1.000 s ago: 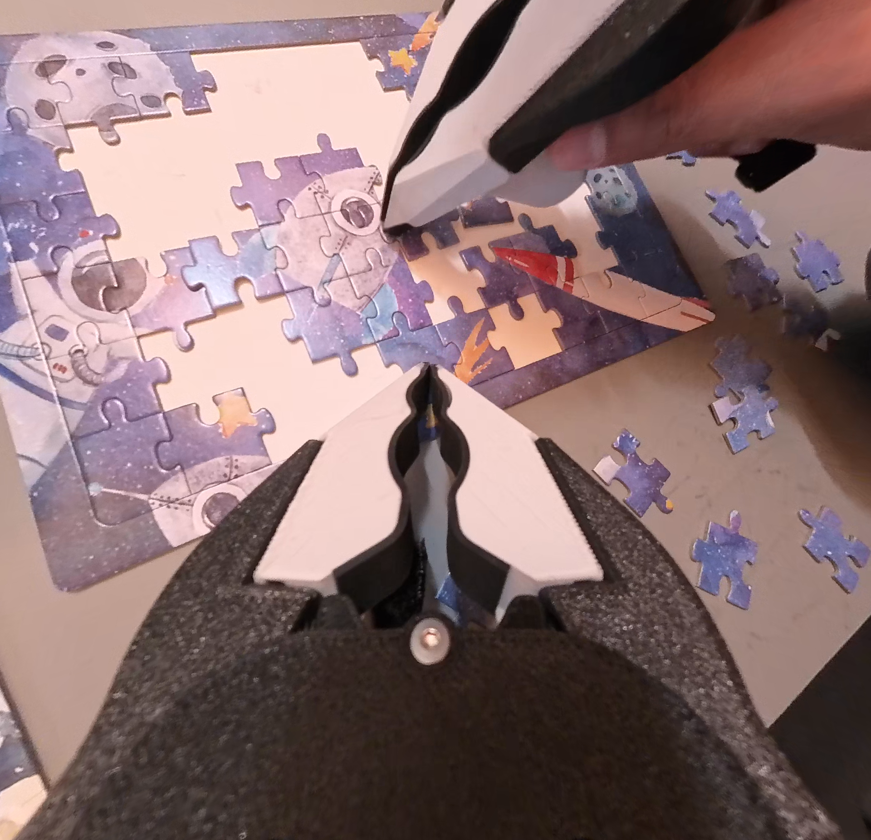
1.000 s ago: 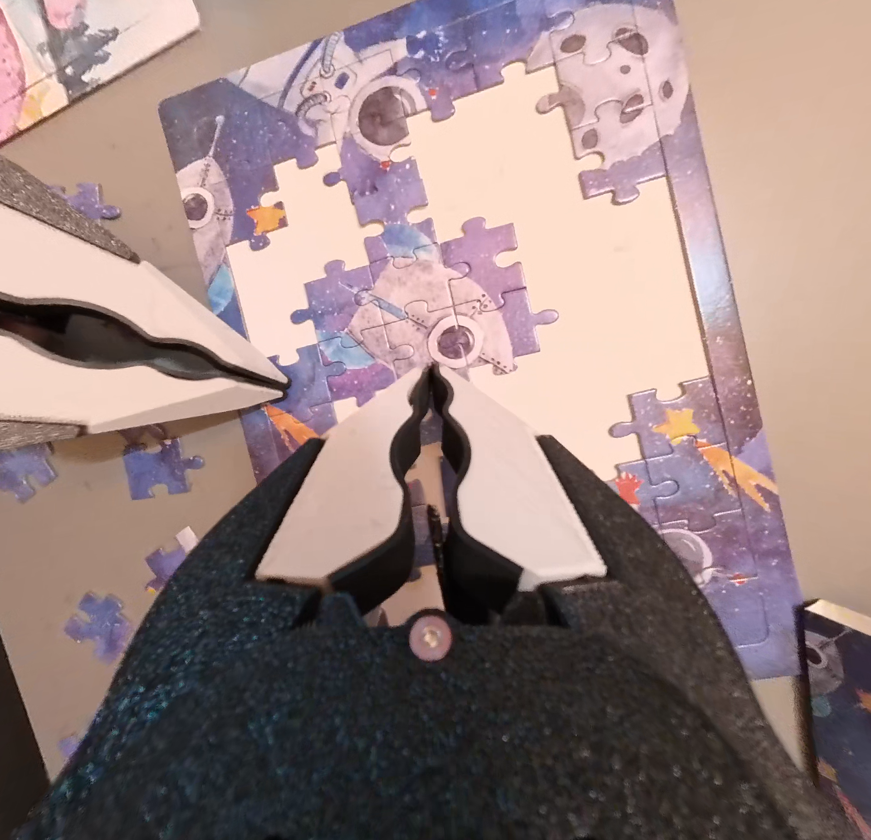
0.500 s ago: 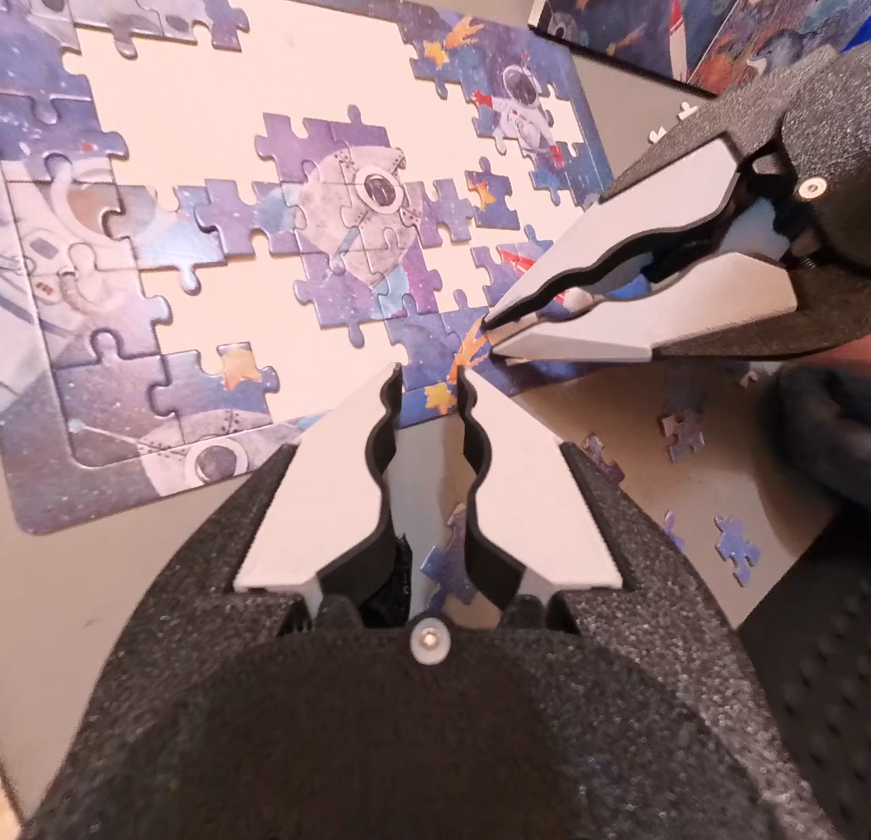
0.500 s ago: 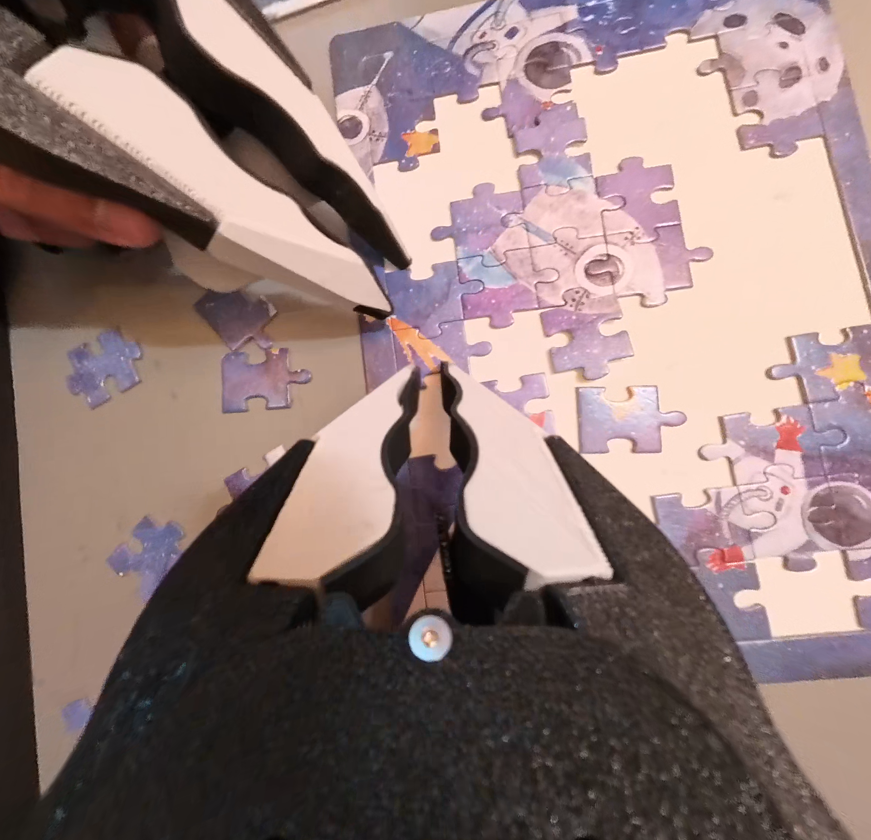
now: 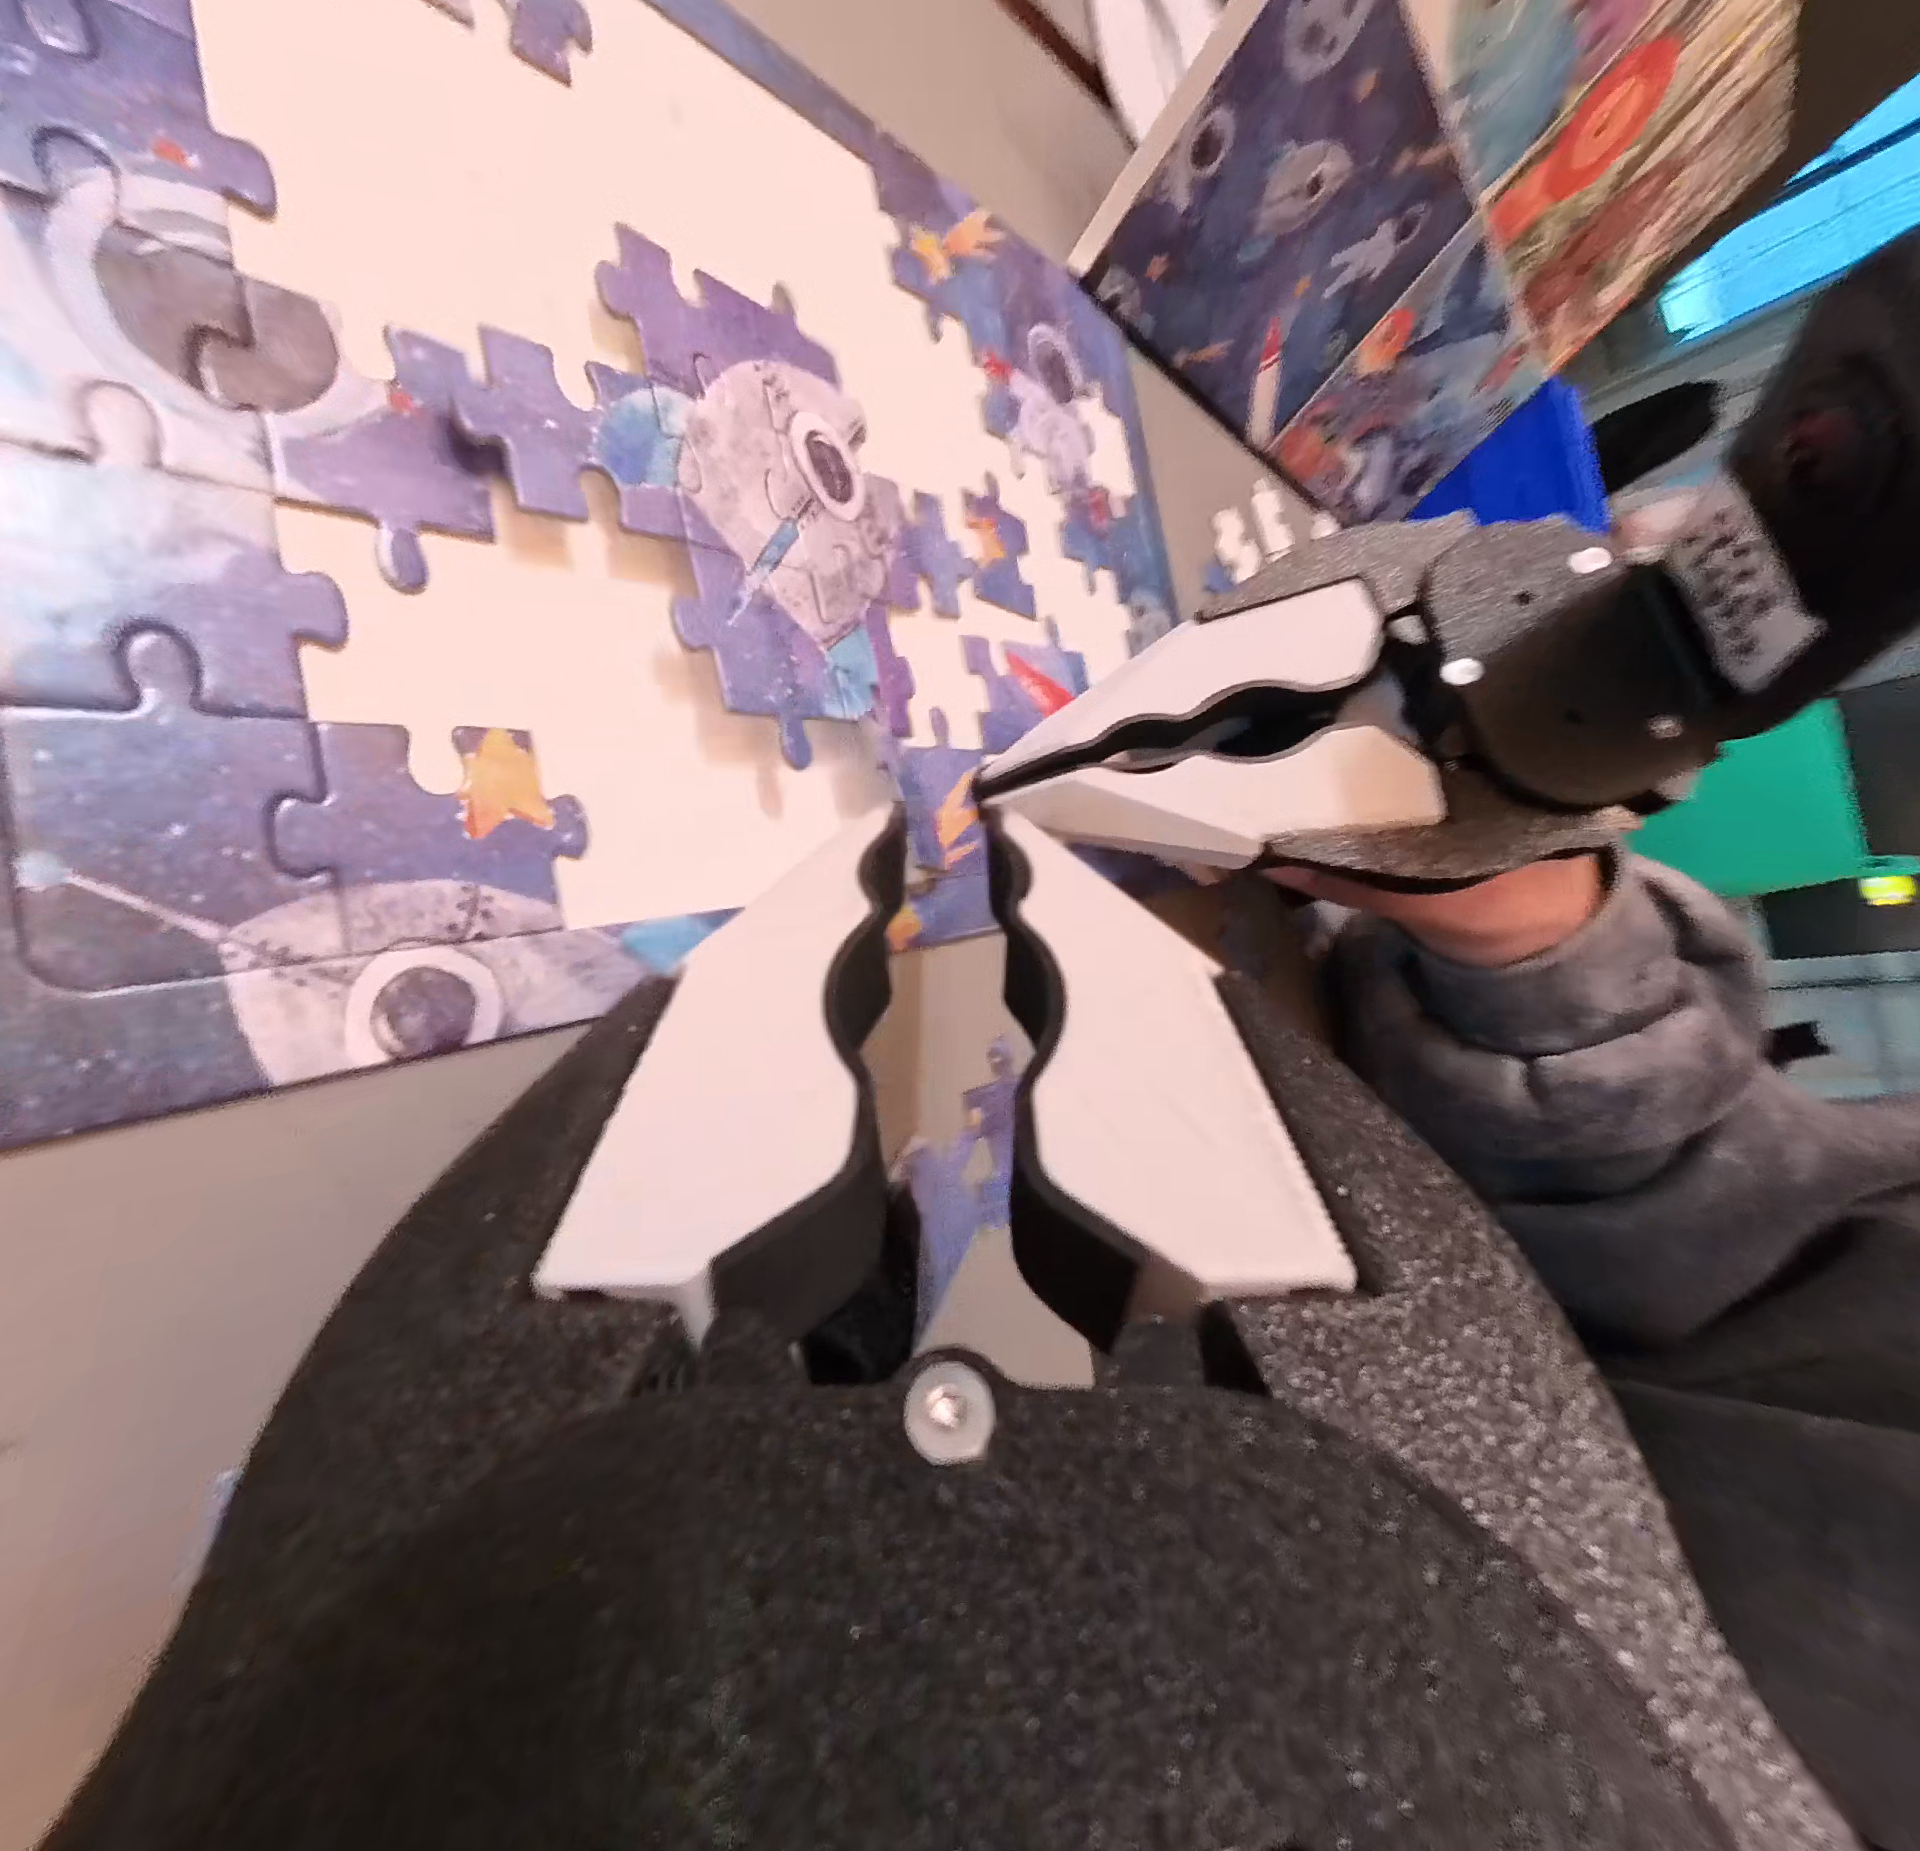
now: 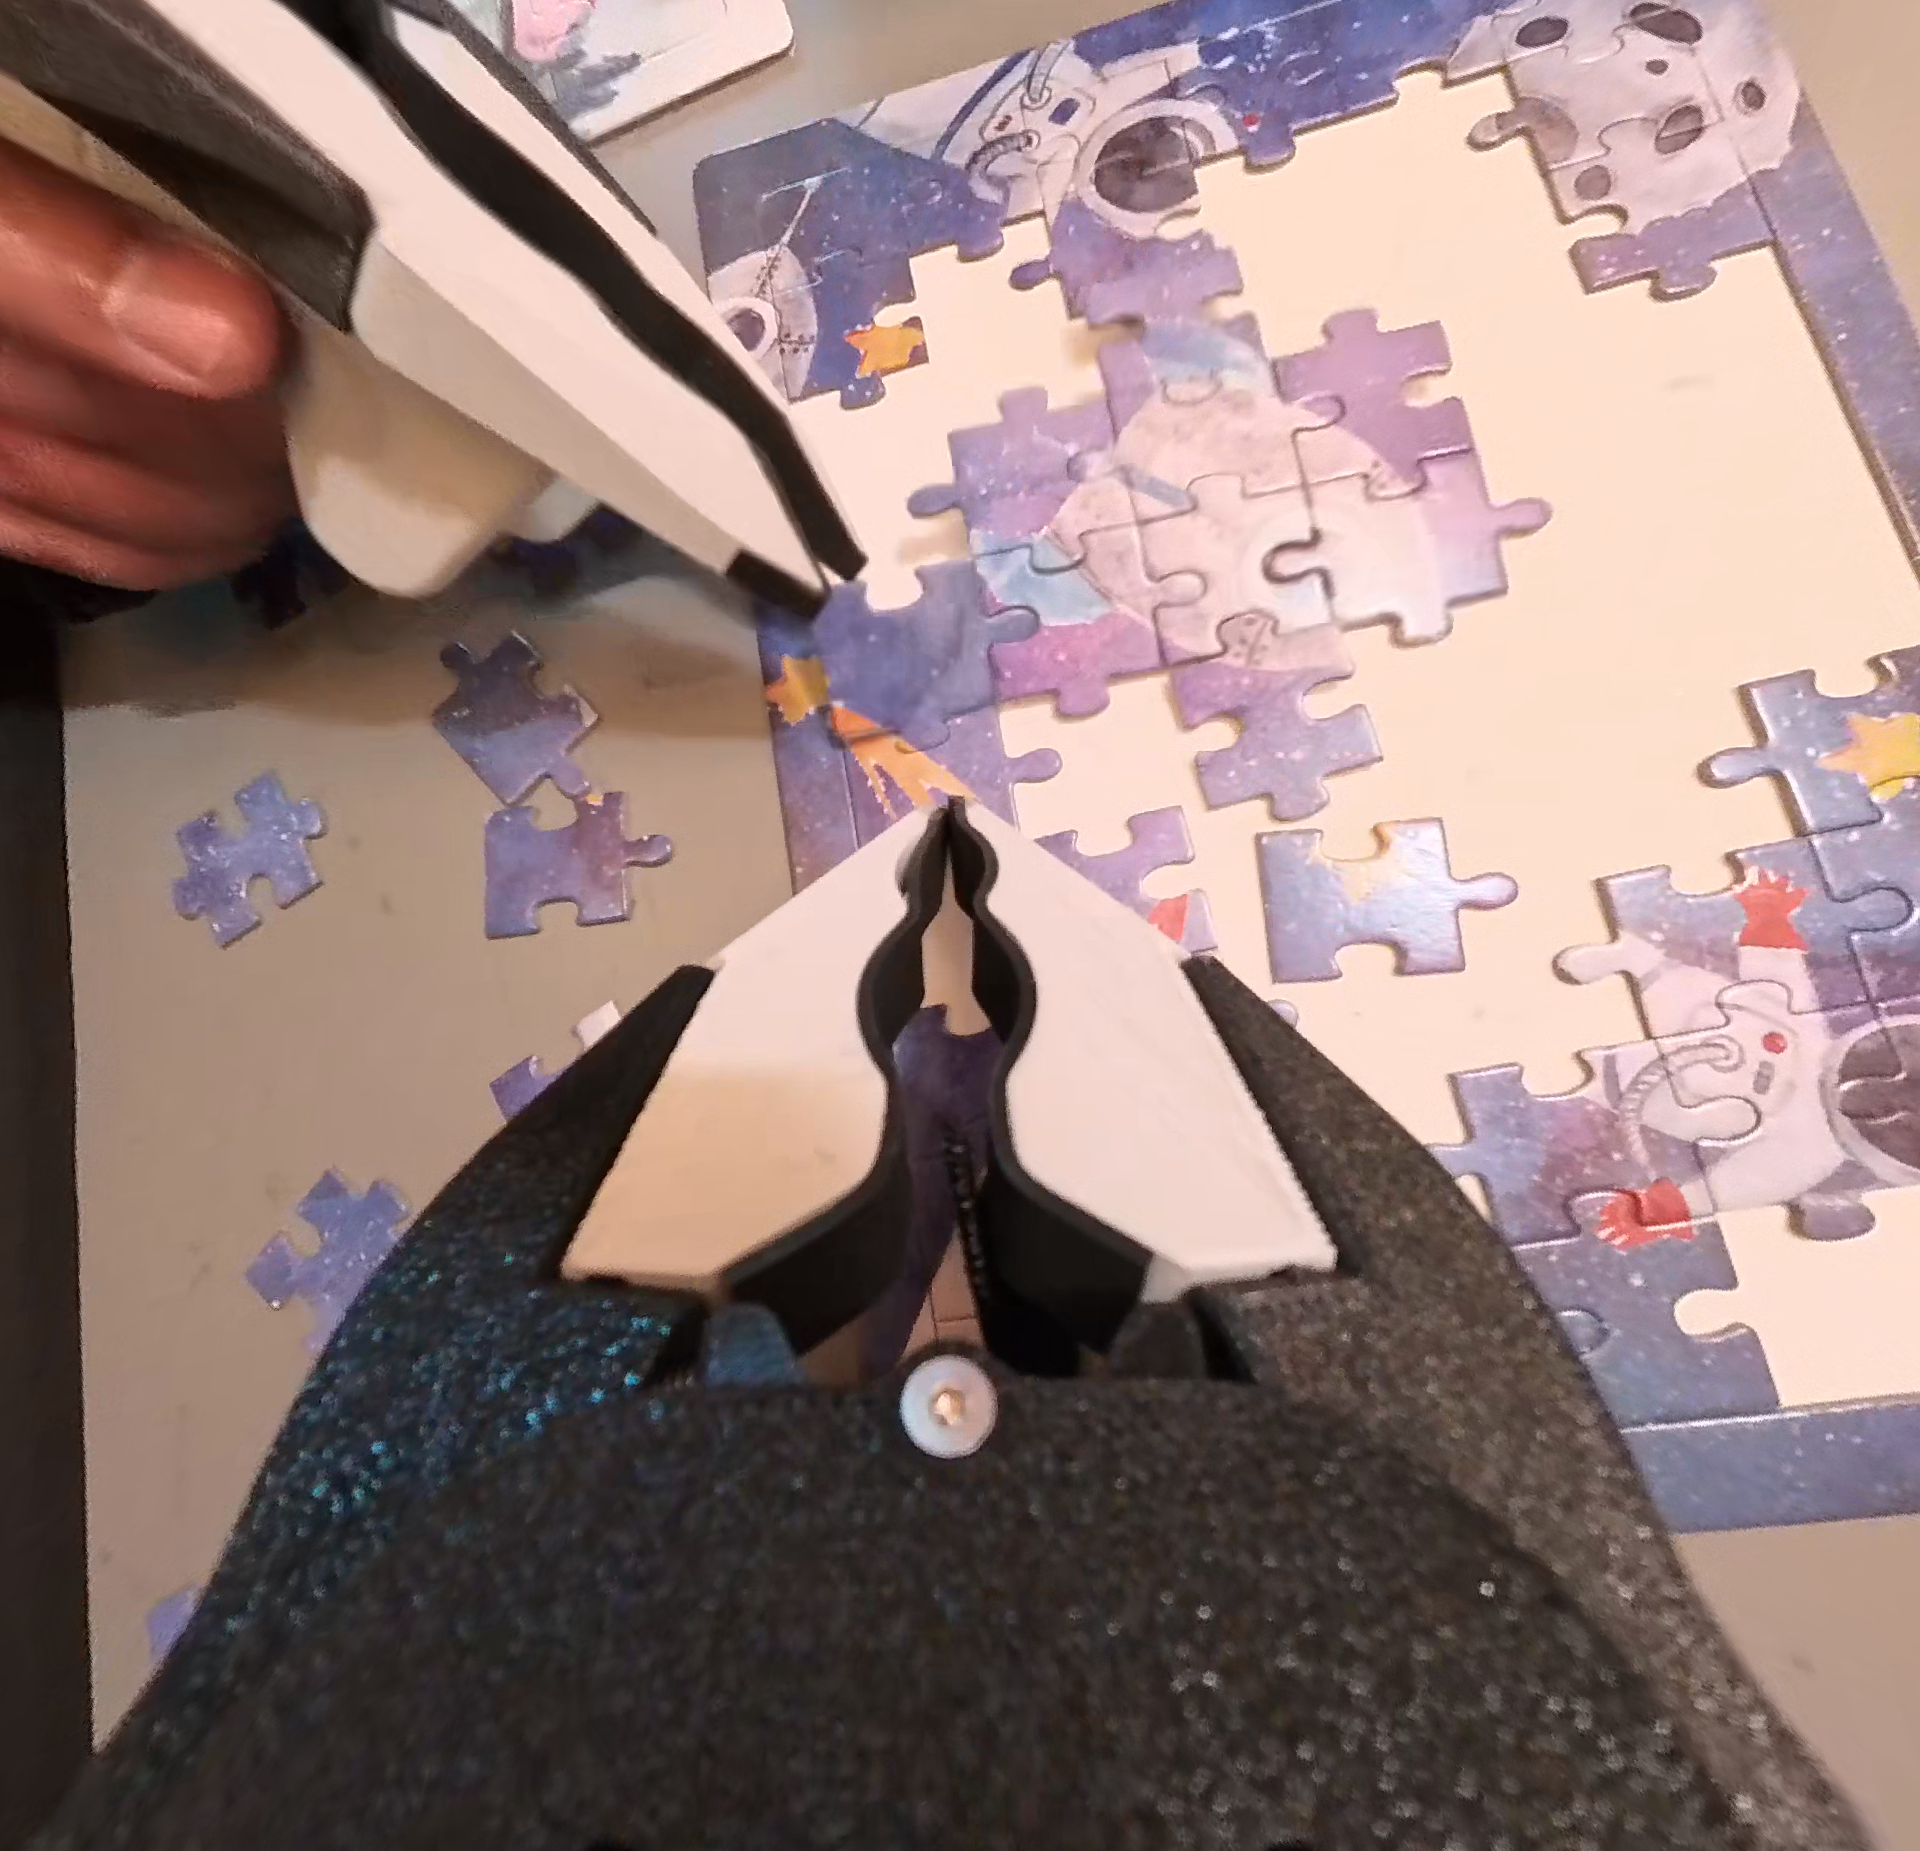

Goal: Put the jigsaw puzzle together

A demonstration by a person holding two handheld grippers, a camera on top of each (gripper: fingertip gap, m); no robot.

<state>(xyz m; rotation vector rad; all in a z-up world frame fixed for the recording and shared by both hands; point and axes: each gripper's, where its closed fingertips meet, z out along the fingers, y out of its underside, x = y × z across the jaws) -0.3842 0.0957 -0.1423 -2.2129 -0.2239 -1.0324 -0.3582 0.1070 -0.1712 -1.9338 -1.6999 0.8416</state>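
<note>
The puzzle tray [image 6: 1766, 1479] lies on the table with a cream base and several gaps; it also shows in the left wrist view [image 5: 104, 1074]. A joined spaceship cluster [image 6: 1226, 534] fills its middle [image 5: 800, 513]. My left gripper [image 5: 951, 827] is open, its tips either side of a blue piece with an orange comet [image 5: 940, 814] at the tray's near edge. In the right wrist view the left gripper [image 6: 826, 577] touches a blue piece [image 6: 904, 648]. My right gripper [image 6: 948, 827] is shut and empty, its tip on the comet area [image 6: 894, 762], right beside the left tips [image 5: 987, 788].
Several loose blue pieces [image 6: 520, 710] [image 6: 566, 856] [image 6: 244, 856] lie on the grey table left of the tray. A picture box [image 5: 1351, 243] stands beyond the tray's far end. Another puzzle card with pink [image 6: 623, 14] lies at the top left.
My left gripper has opened and dropped low at the tray's edge. My right gripper has pulled back from the spaceship cluster to the comet piece and closed, meeting the left tips.
</note>
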